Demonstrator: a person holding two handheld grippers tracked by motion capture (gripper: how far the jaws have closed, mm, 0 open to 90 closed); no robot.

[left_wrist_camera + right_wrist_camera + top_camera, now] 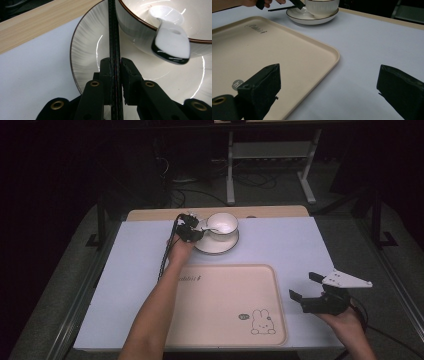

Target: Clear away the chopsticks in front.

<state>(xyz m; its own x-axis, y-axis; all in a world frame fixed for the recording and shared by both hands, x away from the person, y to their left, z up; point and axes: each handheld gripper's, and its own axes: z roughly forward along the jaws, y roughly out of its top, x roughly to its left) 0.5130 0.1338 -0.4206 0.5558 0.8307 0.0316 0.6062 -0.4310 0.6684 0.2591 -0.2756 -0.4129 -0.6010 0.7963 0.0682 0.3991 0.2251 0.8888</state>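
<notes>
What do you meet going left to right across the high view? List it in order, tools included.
left tool → white bowl → rabbit drawing on the tray → right tool

Probably a lab: dark room, metal frame [270,157], floor cables [250,182].

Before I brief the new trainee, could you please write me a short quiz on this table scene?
1. True or false: the right gripper has its jaws shut.
2. What does the bowl stand on? A) a folded cloth B) a plate C) a cutting board
3. What is the left gripper clamping?

Key:
1. False, the jaws stand wide apart with nothing between them.
2. B
3. Thin black sticks, which reach over the plate beside the bowl.
</notes>
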